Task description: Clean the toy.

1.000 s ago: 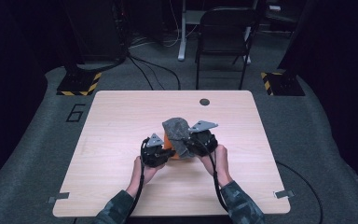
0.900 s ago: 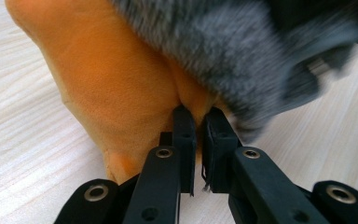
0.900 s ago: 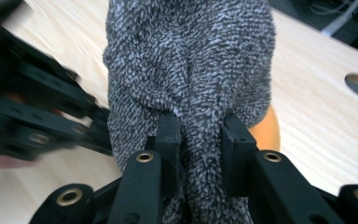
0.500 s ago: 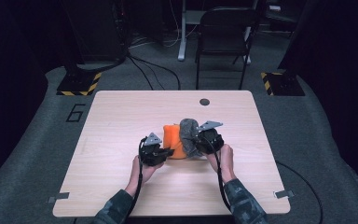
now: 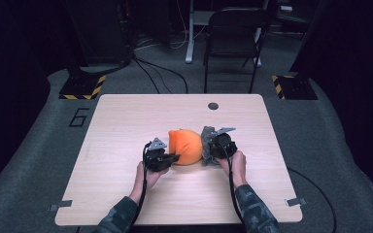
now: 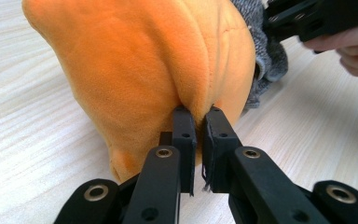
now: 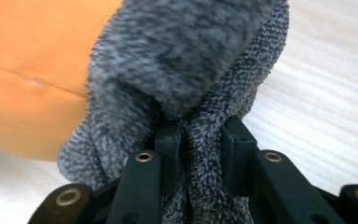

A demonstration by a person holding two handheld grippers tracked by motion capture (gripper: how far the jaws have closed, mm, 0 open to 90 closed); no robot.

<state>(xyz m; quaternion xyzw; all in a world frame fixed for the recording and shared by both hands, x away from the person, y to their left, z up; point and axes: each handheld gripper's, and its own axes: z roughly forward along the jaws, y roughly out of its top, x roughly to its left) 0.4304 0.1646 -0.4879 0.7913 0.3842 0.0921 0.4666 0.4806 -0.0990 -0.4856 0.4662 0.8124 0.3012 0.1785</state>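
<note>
In the high view, an orange plush piece (image 5: 186,145) is seen at the centre of the table (image 5: 126,121), between the left gripper (image 5: 171,158) and the right gripper (image 5: 208,148).

In the left gripper view, a fold of orange plush is pinched by the nearly closed jaws.

In the right gripper view, grey knitted fabric (image 7: 186,88) is clamped between the jaws at centre frame.

High view looks down from above the table (image 5: 126,116) — both gripper views sit close, sharing the orange cloth (image 6: 135,60).
</note>
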